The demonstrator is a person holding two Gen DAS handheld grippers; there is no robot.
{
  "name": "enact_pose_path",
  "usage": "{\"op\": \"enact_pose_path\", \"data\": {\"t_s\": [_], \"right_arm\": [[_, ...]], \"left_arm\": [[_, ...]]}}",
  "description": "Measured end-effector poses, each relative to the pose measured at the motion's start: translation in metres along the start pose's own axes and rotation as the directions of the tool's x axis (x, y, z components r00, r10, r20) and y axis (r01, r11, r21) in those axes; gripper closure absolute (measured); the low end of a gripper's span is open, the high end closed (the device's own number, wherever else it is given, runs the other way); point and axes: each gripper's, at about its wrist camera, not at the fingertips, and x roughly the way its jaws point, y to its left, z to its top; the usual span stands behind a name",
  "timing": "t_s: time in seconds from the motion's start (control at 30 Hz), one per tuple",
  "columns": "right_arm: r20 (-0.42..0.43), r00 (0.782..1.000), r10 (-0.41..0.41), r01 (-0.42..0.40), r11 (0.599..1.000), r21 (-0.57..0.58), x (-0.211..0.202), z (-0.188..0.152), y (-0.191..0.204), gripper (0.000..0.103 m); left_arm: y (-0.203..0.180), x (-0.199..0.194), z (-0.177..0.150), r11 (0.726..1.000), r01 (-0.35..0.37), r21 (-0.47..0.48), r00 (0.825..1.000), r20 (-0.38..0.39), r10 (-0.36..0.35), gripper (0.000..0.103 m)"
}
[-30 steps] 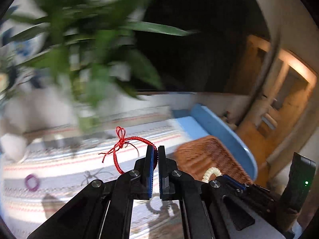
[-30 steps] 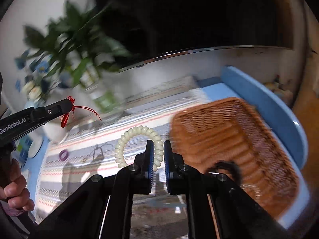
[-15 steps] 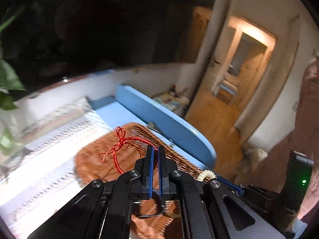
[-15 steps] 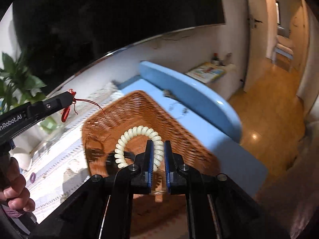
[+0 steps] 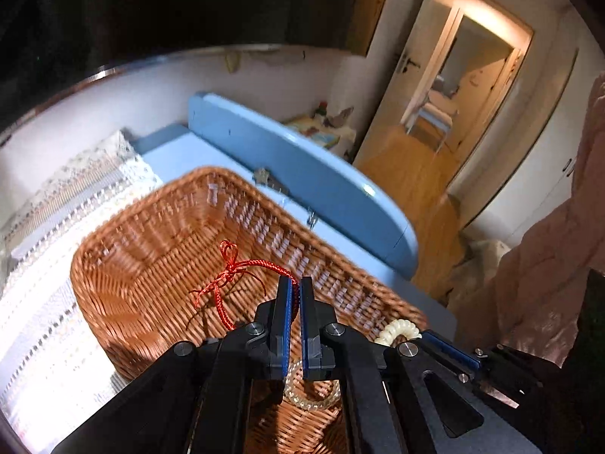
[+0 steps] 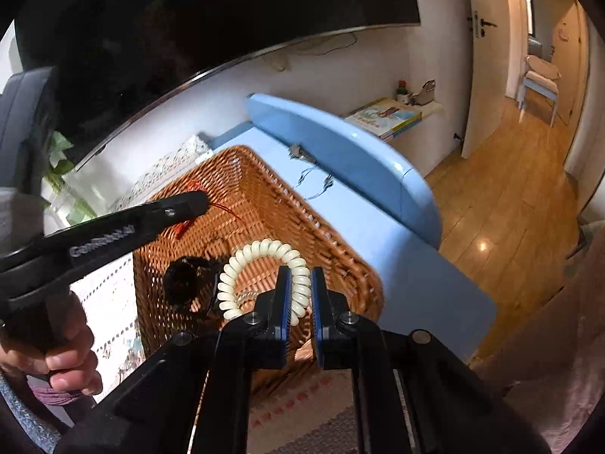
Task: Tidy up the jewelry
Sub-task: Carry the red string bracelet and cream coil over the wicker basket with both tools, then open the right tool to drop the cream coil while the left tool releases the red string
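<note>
My left gripper [image 5: 295,283] is shut on a red braided cord bracelet [image 5: 242,276], which hangs over the inside of a brown wicker basket [image 5: 124,265]. In the right wrist view my right gripper [image 6: 301,274] is shut on a cream spiral coil bracelet [image 6: 261,249], held above the near part of the same basket [image 6: 264,189]. A dark round bracelet [image 6: 185,280] and a pale beaded bracelet [image 5: 302,397] lie on the basket floor. The left gripper [image 6: 200,198] reaches in from the left of that view, above the basket, the red cord [image 6: 185,227] under its tip.
The basket rests on a striped white cloth [image 5: 49,321] on a blue table [image 6: 378,257] with a raised blue edge board [image 5: 302,174]. A dark screen [image 6: 189,19] stands behind. A hand [image 6: 49,355] holds the left gripper's handle. Wooden floor [image 6: 510,189] lies to the right.
Both grippers swung right from over the striped cloth and plant to above the wicker basket and sank a little, each still holding its bracelet. The plant has left the left wrist view.
</note>
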Motion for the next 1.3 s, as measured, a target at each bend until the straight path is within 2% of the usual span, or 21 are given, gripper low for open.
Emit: {"op": "enact_pose_path", "data": {"t_s": [0.2, 0.47, 0.6, 0.83, 1.0, 1.03, 1.17, 1.3], "right_arm": [[-0.05, 0.999, -0.011, 0.009, 1.0, -0.028, 0.019, -0.008, 0.008, 0.092], [-0.077, 0.996, -0.043, 0.039, 0.998, -0.054, 0.033, -0.008, 0.011, 0.092], [-0.137, 0.989, -0.056, 0.047, 0.997, -0.068, 0.047, -0.006, 0.013, 0.092], [-0.182, 0.983, -0.034, 0.021, 0.997, -0.074, 0.06, -0.004, 0.019, 0.091], [-0.215, 0.976, -0.021, 0.006, 0.997, -0.073, 0.065, -0.004, 0.02, 0.09], [-0.217, 0.976, -0.026, 0.01, 0.997, -0.074, 0.065, -0.004, 0.021, 0.089], [-0.212, 0.977, -0.032, 0.02, 0.998, -0.061, 0.062, -0.001, 0.022, 0.067], [-0.206, 0.978, -0.032, 0.027, 0.999, -0.024, 0.057, 0.0, 0.022, 0.062]], "left_arm": [[0.011, 0.024, -0.009, 0.999, -0.031, -0.02, 0.993, -0.113, 0.029, 0.1], [0.012, 0.037, -0.013, 0.999, -0.041, -0.009, 0.985, -0.166, 0.039, 0.099], [0.015, 0.047, -0.015, 1.0, -0.019, -0.021, 0.975, -0.222, 0.014, 0.099], [0.014, 0.05, -0.013, 1.0, -0.012, -0.007, 0.967, -0.254, 0.01, 0.099], [0.018, 0.047, -0.007, 0.999, -0.007, -0.037, 0.963, -0.268, -0.003, 0.098], [0.02, 0.046, -0.006, 0.999, -0.012, -0.035, 0.964, -0.267, 0.002, 0.098], [0.022, 0.034, -0.006, 1.0, -0.003, -0.024, 0.964, -0.266, -0.003, 0.092], [0.024, 0.018, -0.005, 1.0, 0.023, -0.02, 0.968, -0.248, -0.027, 0.092]]}}
